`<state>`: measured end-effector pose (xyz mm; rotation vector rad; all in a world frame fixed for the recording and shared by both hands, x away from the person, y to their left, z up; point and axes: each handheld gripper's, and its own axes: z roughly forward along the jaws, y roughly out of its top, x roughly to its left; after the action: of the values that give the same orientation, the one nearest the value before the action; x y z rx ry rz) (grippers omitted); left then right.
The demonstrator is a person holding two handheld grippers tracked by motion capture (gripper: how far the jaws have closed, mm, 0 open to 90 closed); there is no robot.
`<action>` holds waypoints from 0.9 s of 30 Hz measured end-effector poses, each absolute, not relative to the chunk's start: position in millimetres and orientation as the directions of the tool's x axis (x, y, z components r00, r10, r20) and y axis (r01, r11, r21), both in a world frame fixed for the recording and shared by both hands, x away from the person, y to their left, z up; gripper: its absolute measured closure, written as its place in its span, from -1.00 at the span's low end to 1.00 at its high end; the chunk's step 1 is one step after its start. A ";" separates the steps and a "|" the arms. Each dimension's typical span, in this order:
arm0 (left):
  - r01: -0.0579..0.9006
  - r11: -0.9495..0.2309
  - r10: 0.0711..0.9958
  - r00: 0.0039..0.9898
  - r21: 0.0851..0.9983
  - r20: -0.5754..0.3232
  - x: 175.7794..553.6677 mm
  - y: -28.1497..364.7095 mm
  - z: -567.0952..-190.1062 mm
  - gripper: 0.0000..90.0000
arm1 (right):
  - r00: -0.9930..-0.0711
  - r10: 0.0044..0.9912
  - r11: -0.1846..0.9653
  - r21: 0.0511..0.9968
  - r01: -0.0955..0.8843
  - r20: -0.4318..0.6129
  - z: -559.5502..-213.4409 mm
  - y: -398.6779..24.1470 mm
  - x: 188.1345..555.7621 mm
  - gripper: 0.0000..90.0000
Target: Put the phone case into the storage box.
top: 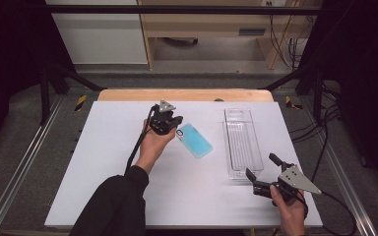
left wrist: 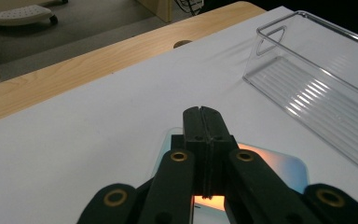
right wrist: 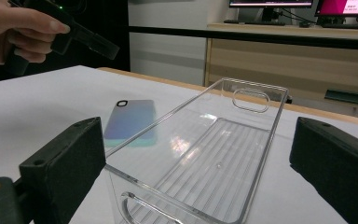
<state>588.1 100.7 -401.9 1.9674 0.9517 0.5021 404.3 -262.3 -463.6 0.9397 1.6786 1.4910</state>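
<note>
A light blue phone case (top: 195, 140) lies flat near the middle of the white table, its camera hole toward the left gripper. My left gripper (top: 176, 127) hovers over that end, jaws pressed together with nothing between them; in its own view the shut jaws (left wrist: 203, 113) stand above the case (left wrist: 282, 167). A clear plastic tray (top: 227, 137) lies lengthwise to the right of the case. My right gripper (top: 262, 166) sits at the tray's near end, open, its wide-apart fingers (right wrist: 65, 163) framing the tray (right wrist: 251, 100) and the case (right wrist: 131, 121). The left gripper (right wrist: 103, 45) shows raised above the table.
The white tabletop (top: 103, 167) has free room left and front. A wooden edge (top: 184, 94) runs along its back. Metal rails (top: 27, 157) flank the table. Wooden furniture (top: 211, 24) stands behind, beyond the floor.
</note>
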 end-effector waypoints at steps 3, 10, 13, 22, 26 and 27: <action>0.435 -0.331 0.782 0.623 0.837 -0.014 591.4 97.3 -402.8 1.00 | -0.498 0.867 0.073 0.994 0.076 -0.026 -464.0 -262.2 404.3 -0.92; 0.414 -0.364 0.759 0.650 0.834 0.009 591.5 77.3 -408.9 1.00 | -0.497 0.867 0.071 0.995 0.077 -0.023 -464.0 -262.2 404.5 -0.92; 0.418 -0.366 0.754 0.656 0.832 0.002 593.1 70.2 -417.9 1.00 | -0.498 0.867 0.074 0.994 0.074 -0.027 -463.8 -262.2 404.5 -0.92; 0.436 -0.384 0.740 0.673 0.814 -0.011 594.0 52.2 -439.9 1.00 | -0.500 0.865 0.082 0.994 0.073 -0.034 -463.8 -262.2 404.3 -0.92; 0.422 -0.403 0.725 0.688 0.812 0.002 589.4 42.4 -445.5 1.00 | -0.501 0.865 0.082 0.994 0.074 -0.035 -463.8 -262.2 404.2 -0.92; 0.420 -0.404 0.721 0.693 0.813 0.001 588.4 39.8 -446.6 1.00 | -0.501 0.864 0.084 0.994 0.071 -0.037 -463.8 -262.1 404.2 -0.92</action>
<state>588.4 39.8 -446.6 2.0514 0.8734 0.4500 404.2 -262.1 -463.8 0.9340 1.6863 1.4875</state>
